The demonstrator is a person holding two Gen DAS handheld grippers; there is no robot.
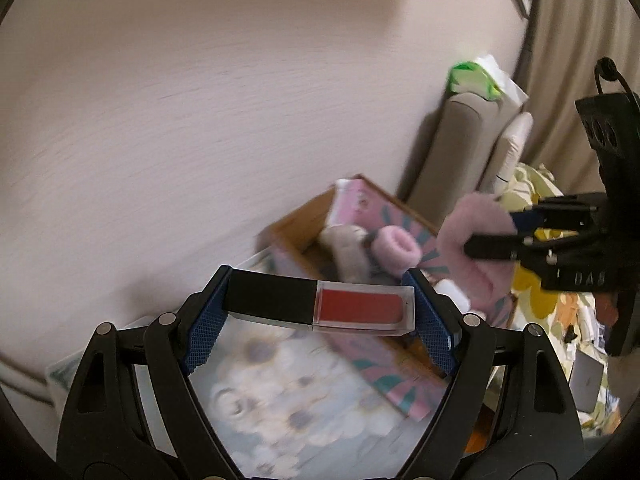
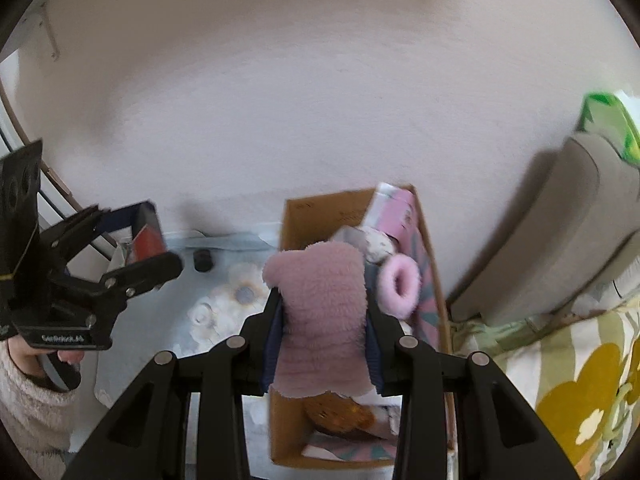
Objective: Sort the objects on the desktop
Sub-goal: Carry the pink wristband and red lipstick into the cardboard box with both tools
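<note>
My left gripper (image 1: 320,304) is shut on a lip gloss tube (image 1: 320,304) with a black cap and a red clear body, held crosswise above a pale flower-print mat (image 1: 280,400). It also shows in the right wrist view (image 2: 150,240), at the left. My right gripper (image 2: 326,320) is shut on a fluffy pink cloth item (image 2: 320,312), held over an open cardboard box (image 2: 316,216). The box holds a rolled pink sock (image 2: 400,288), a pink packet (image 2: 394,212) and a brown plush (image 2: 340,412). In the left wrist view the right gripper (image 1: 492,236) holds the pink item (image 1: 468,248) beside the box (image 1: 296,232).
A beige cushion (image 2: 560,240) with a green-and-white packet (image 2: 608,124) leans on the wall at the right. A yellow flower-print fabric (image 2: 580,392) lies right of the box. A small black cap (image 2: 203,260) sits on the mat (image 2: 224,304). A pale wall is behind.
</note>
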